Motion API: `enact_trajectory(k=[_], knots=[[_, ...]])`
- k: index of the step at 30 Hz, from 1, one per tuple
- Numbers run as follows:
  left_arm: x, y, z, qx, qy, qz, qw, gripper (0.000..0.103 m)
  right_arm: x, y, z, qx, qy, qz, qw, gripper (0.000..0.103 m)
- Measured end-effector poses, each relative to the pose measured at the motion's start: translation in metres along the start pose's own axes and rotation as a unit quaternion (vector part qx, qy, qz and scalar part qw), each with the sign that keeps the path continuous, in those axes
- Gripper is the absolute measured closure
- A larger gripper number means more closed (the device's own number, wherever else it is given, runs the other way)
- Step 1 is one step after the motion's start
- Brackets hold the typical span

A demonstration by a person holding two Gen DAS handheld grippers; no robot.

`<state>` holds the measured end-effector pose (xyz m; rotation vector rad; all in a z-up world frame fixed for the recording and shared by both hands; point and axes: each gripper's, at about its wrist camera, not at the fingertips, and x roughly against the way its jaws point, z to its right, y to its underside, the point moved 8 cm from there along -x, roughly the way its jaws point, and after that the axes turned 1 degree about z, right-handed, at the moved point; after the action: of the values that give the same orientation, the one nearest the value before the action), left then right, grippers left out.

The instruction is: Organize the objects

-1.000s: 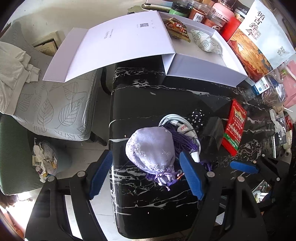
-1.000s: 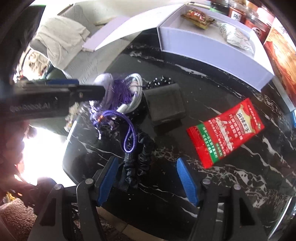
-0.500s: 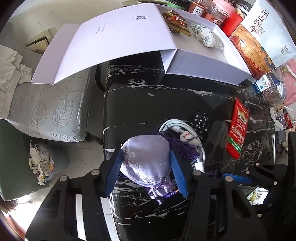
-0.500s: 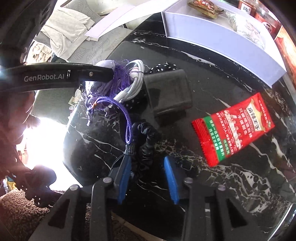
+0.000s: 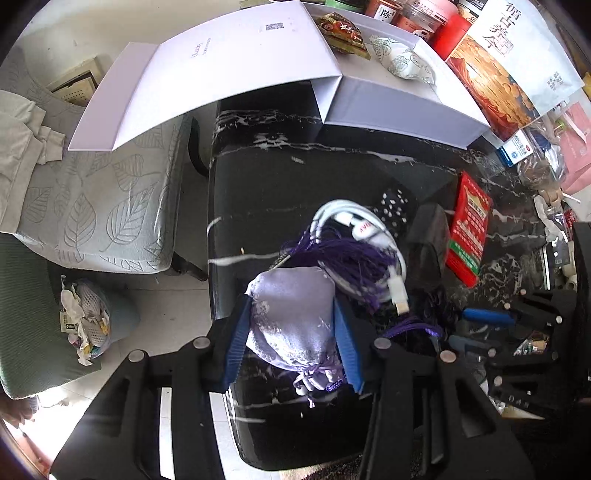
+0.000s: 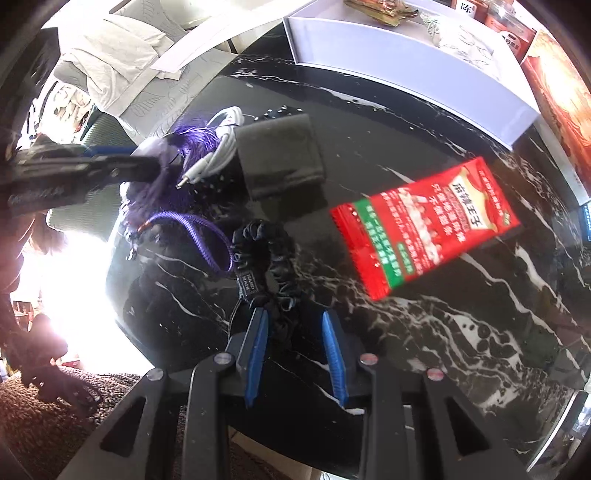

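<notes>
- A second ago the left gripper (image 5: 291, 334) stood with its jaws wide apart on either side of the lilac pouch (image 5: 293, 319); now the blue pads press both flanks of the pouch, jaws clenched on it.
- The pouch sits near the front left edge of the black marble desk (image 5: 280, 184). Its purple tassel (image 5: 351, 258) lies across the coiled white cable (image 5: 354, 225) just behind it, as before.
- The right gripper (image 6: 295, 332) has closed in as well: earlier its pads were spread broadly around the black scrunchie (image 6: 269, 258), and now they stand narrow at the scrunchie's near end. From the right wrist view I cannot tell whether the pads actually pinch the fabric.
- The pouch's purple cord loop (image 6: 199, 236) touches the scrunchie's left side.
- The dark folded wallet (image 6: 280, 155) and the red snack packet (image 6: 424, 229) lie where they were, behind and to the right of the scrunchie.
- The white box (image 5: 402, 99) at the back of the desk stands open as before, with a brown packet (image 5: 341, 33) and a patterned sachet (image 5: 402, 62) inside.
</notes>
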<state>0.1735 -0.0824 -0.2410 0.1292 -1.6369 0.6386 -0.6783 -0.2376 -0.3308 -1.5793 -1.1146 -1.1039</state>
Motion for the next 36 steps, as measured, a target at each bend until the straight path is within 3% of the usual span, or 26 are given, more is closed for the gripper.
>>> enact_trajectory(k=[9, 14, 18, 20, 29, 34, 35, 36], knots=[[0.004, 0.037, 0.009, 0.011, 0.015, -0.029, 0.9994, 0.061, 0.014, 0.011, 0.012, 0.002, -0.007, 0.027, 1.0, 0.072], [0.003, 0.037, 0.017, 0.005, -0.01, -0.025, 0.9996, 0.057, 0.018, 0.011, 0.01, 0.023, 0.0, 0.038, 0.999, 0.071], [-0.004, 0.037, 0.02, -0.008, -0.038, -0.02, 0.999, 0.051, 0.013, 0.007, 0.004, 0.045, 0.016, 0.039, 0.998, 0.059], [-0.009, 0.039, 0.019, -0.01, -0.06, -0.024, 0.9979, 0.05, 0.01, 0.005, -0.002, 0.059, 0.019, 0.044, 0.997, 0.059], [-0.007, 0.049, 0.023, -0.022, -0.075, -0.011, 0.9969, 0.05, 0.004, -0.001, -0.01, 0.084, 0.011, 0.059, 0.995, 0.051], [-0.009, 0.054, 0.023, -0.026, -0.095, -0.005, 0.9952, 0.05, 0.004, -0.001, -0.017, 0.109, 0.024, 0.074, 0.991, 0.051], [-0.01, 0.054, 0.023, -0.029, -0.1, -0.005, 0.9946, 0.05, 0.004, 0.0, -0.018, 0.112, 0.027, 0.076, 0.99, 0.055], [-0.011, 0.054, 0.024, -0.03, -0.105, -0.006, 0.994, 0.05, 0.004, 0.0, -0.02, 0.117, 0.024, 0.08, 0.99, 0.069]])
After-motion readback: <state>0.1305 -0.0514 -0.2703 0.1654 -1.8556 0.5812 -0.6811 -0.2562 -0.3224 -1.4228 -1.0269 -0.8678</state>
